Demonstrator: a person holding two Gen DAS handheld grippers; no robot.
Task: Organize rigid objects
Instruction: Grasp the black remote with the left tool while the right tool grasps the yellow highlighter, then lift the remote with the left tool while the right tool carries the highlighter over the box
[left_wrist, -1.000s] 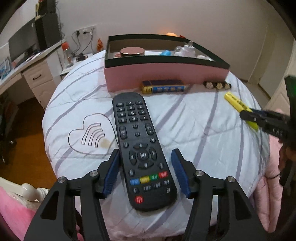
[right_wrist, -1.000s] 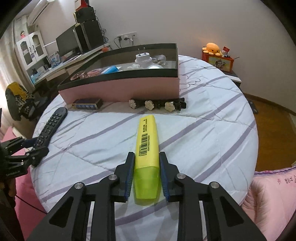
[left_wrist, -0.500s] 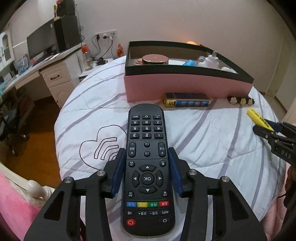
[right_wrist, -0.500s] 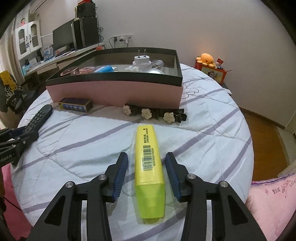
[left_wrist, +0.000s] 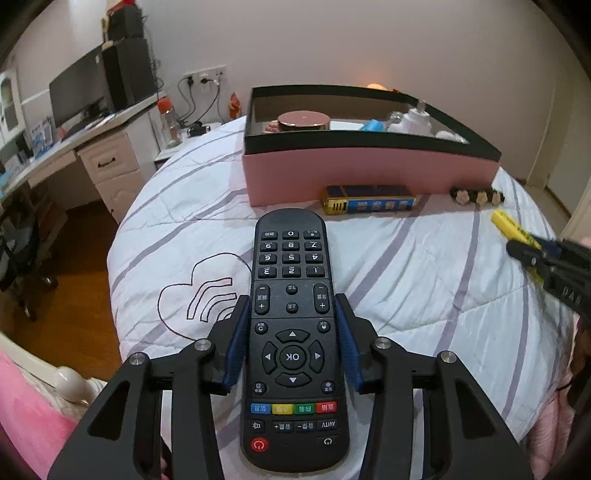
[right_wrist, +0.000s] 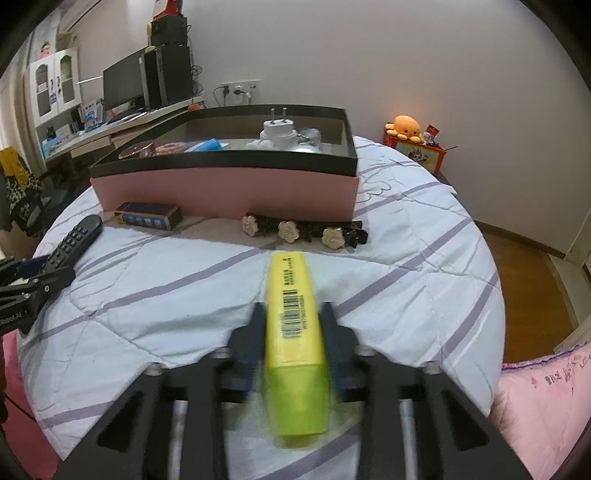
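Note:
A black remote (left_wrist: 291, 332) lies on the white striped quilt, buttons up. My left gripper (left_wrist: 291, 299) straddles its middle; the jaws are closing and the blue pads (left_wrist: 240, 332) rest against its sides. The remote (right_wrist: 74, 236) and that gripper also appear at the left of the right wrist view. A yellow highlighter (right_wrist: 293, 332) sits lengthwise in my right gripper (right_wrist: 292, 306), which is shut on it and blurred. Beyond both stands a pink box with a black rim (left_wrist: 369, 168), holding a round tin, a white plug and other small items.
A blue and yellow packet (left_wrist: 369, 201) and a black hair clip with flowers (right_wrist: 303, 230) lie against the box front (right_wrist: 221, 188). The bed drops off on all sides. A desk with a monitor (left_wrist: 85, 92) stands at the left, and wooden floor lies to the right.
The left jaws closed in from wide apart onto the remote, now straight between them. The right jaws opened off the highlighter half a second ago and have shut on it again.

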